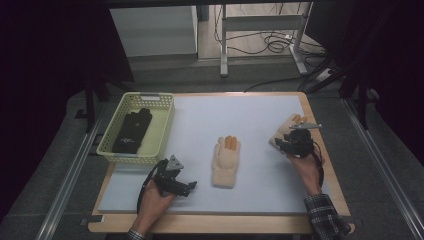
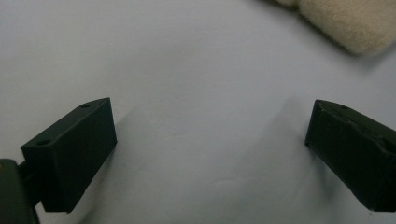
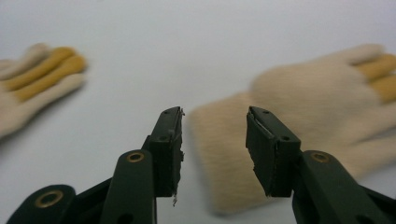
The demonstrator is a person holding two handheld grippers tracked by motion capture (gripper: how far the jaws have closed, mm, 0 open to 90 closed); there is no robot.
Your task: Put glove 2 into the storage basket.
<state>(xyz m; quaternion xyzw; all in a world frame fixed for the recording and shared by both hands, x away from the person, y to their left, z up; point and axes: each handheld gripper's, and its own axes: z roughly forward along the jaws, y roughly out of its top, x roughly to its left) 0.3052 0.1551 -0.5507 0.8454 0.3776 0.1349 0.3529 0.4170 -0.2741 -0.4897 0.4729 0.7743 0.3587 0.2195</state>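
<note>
Worktop point(image 1: 260, 115) lay mostly bare: wide free lane across the far half and between the middle glove point(image 1: 226, 161) and the basket point(image 1: 161, 131). Basket blocked the far left corner, a black glove point(image 1: 132, 131) inside it. A second cream glove point(image 1: 290, 125) sat at the right edge, under the right gripper point(image 1: 283, 145). Left gripper point(image 1: 192, 187) had bare surface between its spread jaws, middle glove's cuff near.

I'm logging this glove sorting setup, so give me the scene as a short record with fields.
Surface: pale grey mat on a wooden table
Basket: pale yellow plastic mesh basket holding a black glove
Centre: cream fuzzy glove with orange fingers, flat
Right edge: matching cream glove
Left gripper: open over bare mat
Right gripper: open at the matching glove's cuff
</note>
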